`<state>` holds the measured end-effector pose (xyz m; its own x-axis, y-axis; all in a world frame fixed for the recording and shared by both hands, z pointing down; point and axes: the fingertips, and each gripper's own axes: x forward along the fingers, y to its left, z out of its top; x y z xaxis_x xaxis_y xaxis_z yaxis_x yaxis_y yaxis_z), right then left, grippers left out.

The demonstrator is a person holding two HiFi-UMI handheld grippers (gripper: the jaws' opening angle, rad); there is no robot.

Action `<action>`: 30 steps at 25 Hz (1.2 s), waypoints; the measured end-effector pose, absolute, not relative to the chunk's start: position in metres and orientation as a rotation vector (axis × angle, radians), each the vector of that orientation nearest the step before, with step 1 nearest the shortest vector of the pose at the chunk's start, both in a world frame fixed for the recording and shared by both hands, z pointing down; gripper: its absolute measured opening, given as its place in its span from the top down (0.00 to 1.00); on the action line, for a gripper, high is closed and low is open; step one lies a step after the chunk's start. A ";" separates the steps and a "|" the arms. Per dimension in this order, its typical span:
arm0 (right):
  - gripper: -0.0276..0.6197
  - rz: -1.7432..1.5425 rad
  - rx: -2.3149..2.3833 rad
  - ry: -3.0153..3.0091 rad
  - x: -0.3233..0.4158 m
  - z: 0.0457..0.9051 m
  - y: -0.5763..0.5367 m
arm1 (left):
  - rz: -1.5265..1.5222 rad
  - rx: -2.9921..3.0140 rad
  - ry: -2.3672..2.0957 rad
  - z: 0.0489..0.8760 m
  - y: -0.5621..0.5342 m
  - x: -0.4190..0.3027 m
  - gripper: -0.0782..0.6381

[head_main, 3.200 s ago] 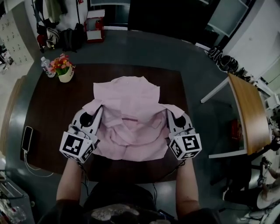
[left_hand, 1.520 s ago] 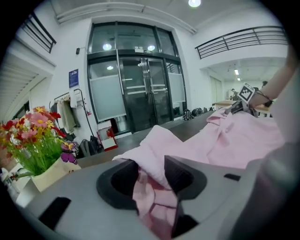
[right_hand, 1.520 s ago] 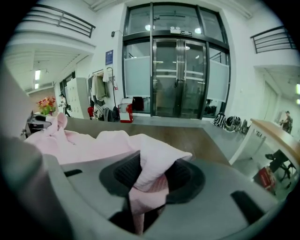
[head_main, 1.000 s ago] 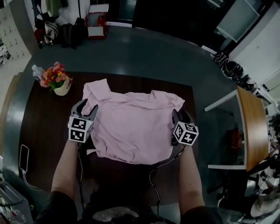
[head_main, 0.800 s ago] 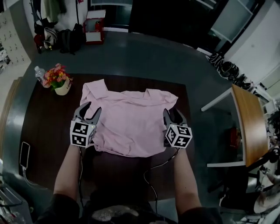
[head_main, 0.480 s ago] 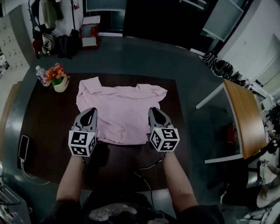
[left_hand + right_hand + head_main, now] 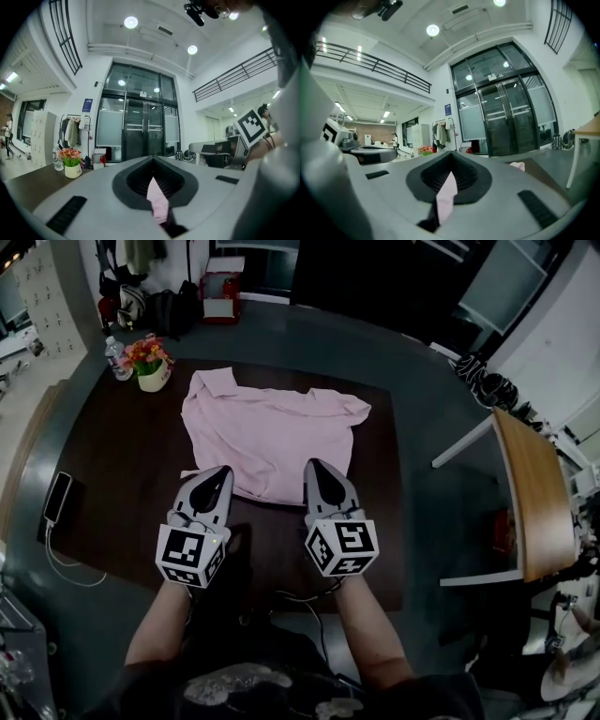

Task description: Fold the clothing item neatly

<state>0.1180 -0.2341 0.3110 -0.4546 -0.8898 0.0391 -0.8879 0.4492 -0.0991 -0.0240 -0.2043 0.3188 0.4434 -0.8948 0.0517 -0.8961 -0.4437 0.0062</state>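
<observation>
Pinching the near hem: your left gripper [image 7: 223, 472] has just closed its fingers [image 7: 84, 197] on a thin pink fold at the hem's left part. The pink shirt [image 7: 272, 427] lies spread flat mid-counter [image 7: 112, 474]. It is light, limp cloth that will likely sag and crease between two holds, so take it by the hem edge, well apart, and keep it taut. Your right gripper [image 7: 315, 470] has likewise just clamped shut on the hem's right part; cloth shows between its fingers.

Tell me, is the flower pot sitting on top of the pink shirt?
No, the flower pot stands on the table beside the pink shirt's far left corner, apart from it.
</observation>
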 end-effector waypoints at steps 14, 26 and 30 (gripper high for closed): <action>0.97 -0.018 -1.647 2.634 0.051 0.294 -0.101 | -0.031 2.742 -1.511 0.297 -0.080 -0.041 0.88; 0.97 0.040 -1.744 2.590 -0.004 0.281 0.056 | -0.126 2.736 -1.417 0.287 0.063 -0.104 0.88; 0.97 0.039 -1.771 2.583 -0.012 0.283 0.090 | -0.134 2.740 -1.399 0.289 0.098 -0.113 0.88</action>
